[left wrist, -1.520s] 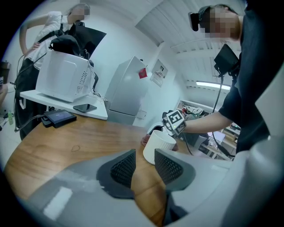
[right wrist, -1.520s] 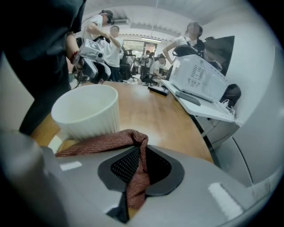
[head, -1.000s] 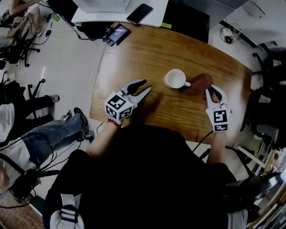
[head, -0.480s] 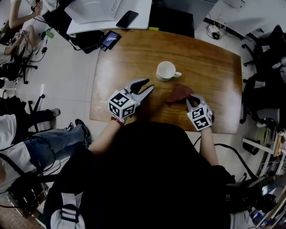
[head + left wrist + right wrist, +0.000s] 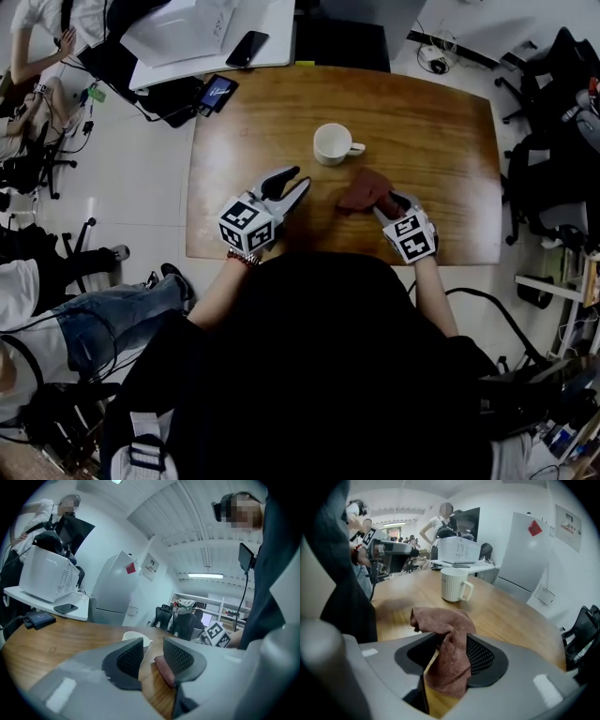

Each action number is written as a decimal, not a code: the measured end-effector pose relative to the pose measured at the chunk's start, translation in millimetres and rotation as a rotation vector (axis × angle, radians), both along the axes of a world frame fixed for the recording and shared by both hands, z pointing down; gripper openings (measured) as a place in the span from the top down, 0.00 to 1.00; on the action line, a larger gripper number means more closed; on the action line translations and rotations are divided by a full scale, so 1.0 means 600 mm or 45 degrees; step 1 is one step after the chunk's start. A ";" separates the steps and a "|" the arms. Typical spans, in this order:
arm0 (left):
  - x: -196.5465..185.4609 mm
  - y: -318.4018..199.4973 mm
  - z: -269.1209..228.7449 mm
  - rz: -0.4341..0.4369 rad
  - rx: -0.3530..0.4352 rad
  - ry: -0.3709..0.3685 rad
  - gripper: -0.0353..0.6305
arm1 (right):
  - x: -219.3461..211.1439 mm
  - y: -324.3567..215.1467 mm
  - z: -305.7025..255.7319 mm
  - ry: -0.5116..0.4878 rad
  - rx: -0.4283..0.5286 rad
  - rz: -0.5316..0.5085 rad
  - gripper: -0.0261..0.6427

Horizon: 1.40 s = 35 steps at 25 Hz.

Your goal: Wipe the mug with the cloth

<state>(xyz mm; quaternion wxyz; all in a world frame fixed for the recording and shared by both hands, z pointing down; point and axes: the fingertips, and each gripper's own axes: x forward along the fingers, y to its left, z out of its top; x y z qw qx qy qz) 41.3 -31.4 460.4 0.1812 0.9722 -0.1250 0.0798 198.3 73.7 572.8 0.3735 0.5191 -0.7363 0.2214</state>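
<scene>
The counter (image 5: 431, 122) is a rounded wooden slab. Open wood runs out to its left, far and right edges. Only the middle strip in front of me is taken. A white desk (image 5: 281, 37) stands beyond the far-left corner, and dark chairs (image 5: 548, 159) crowd the floor off the right edge.

My left claw (image 5: 300, 178) hovers over the near-left part of the counter. It is spread, with nothing between its pads, and through the gap I can see the mug (image 5: 136, 635).

My right claw (image 5: 396, 202) sits just inside the near edge, right of centre, and it is opening. Its pads stand apart with the cloth (image 5: 450, 663) hanging loose between them, draped against one pad. The rest of the cloth bunches forward toward the mug. It is probably resting on the wood, though I cannot be sure from here.

The mug stands upright at mid-counter, near the cloth but apart from it. Its handle points toward the right edge, and there is free wood all round it.
</scene>
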 end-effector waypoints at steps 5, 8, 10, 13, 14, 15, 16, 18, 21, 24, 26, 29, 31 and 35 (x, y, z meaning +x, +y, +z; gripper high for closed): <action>-0.003 0.005 -0.003 -0.002 -0.022 0.009 0.76 | 0.011 -0.008 -0.124 -0.113 0.255 0.112 0.64; -0.003 -0.003 -0.016 -0.010 -0.038 0.059 0.76 | 0.001 -0.035 -0.241 -0.224 0.516 0.154 0.64; -0.006 -0.006 -0.017 -0.011 -0.036 0.077 0.76 | -0.017 -0.054 -0.298 -0.259 0.660 0.135 0.65; -0.014 -0.010 -0.021 -0.040 -0.093 0.147 0.77 | -0.047 -0.080 -0.329 -0.197 0.751 0.045 0.67; -0.016 -0.010 -0.025 -0.045 -0.113 0.164 0.79 | -0.054 -0.087 -0.331 -0.179 0.752 0.025 0.67; -0.017 -0.008 -0.027 -0.039 -0.123 0.166 0.79 | -0.060 -0.090 -0.333 -0.182 0.750 0.021 0.68; -0.017 -0.004 -0.028 -0.028 -0.123 0.159 0.79 | -0.063 -0.091 -0.335 -0.198 0.751 0.029 0.69; -0.014 0.001 -0.029 -0.010 -0.118 0.147 0.79 | -0.058 -0.089 -0.340 -0.220 0.760 0.062 0.72; -0.011 -0.004 -0.030 -0.014 -0.128 0.153 0.80 | -0.043 -0.091 -0.341 -0.207 0.760 0.100 0.74; -0.020 -0.012 -0.031 -0.038 -0.141 0.156 0.80 | -0.041 -0.093 -0.340 -0.202 0.759 0.113 0.74; -0.026 -0.012 -0.030 -0.046 -0.151 0.154 0.80 | -0.042 -0.092 -0.338 -0.199 0.758 0.120 0.74; -0.029 -0.017 -0.018 -0.039 -0.167 0.152 0.80 | -0.041 -0.093 -0.331 -0.191 0.748 0.136 0.74; -0.033 -0.025 -0.012 -0.045 -0.174 0.154 0.80 | -0.041 -0.096 -0.326 -0.181 0.738 0.139 0.74; -0.042 -0.030 -0.009 -0.052 -0.196 0.152 0.80 | -0.049 -0.096 -0.313 -0.193 0.707 0.155 0.74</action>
